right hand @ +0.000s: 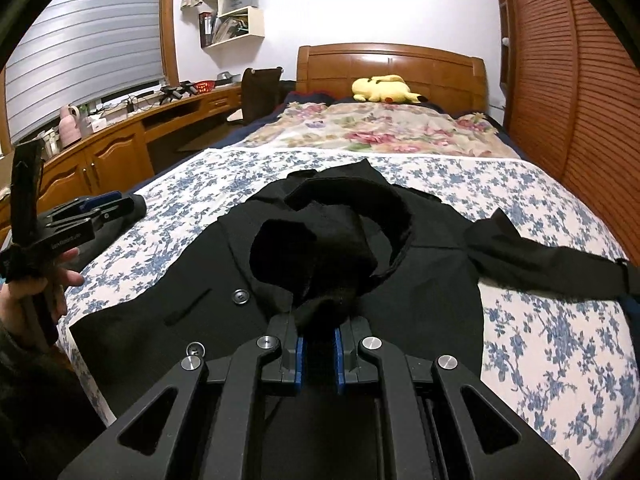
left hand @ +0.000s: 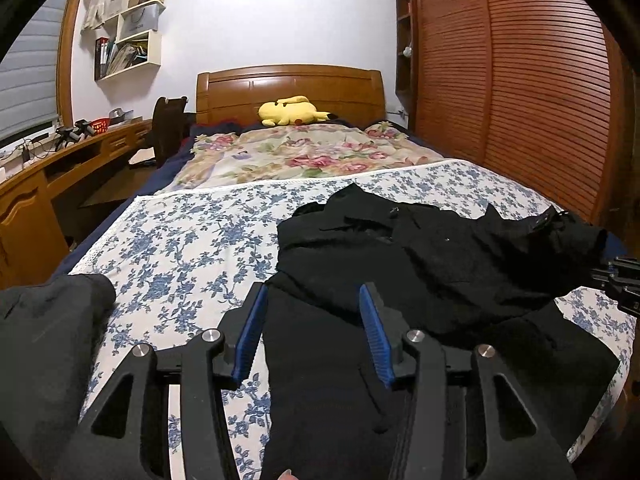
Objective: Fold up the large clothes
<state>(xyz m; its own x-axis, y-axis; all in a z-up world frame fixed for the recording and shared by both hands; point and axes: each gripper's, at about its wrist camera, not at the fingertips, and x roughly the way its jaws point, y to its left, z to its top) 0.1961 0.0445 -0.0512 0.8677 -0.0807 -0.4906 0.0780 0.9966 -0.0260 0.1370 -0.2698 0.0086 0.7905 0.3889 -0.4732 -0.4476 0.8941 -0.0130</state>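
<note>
Only lettering: small pale print on side of left gripper (right hand: 86,210), left edge of right wrist view, too blurred to read. Gray bag (left hand: 138,20) on shelf, upper left, has illegible mark.

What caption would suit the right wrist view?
Right gripper pinches a fold of the black coat spread on the floral bedsheet.

Yellow plush (left hand: 291,111) lies by the wooden headboard (left hand: 290,90).
</note>
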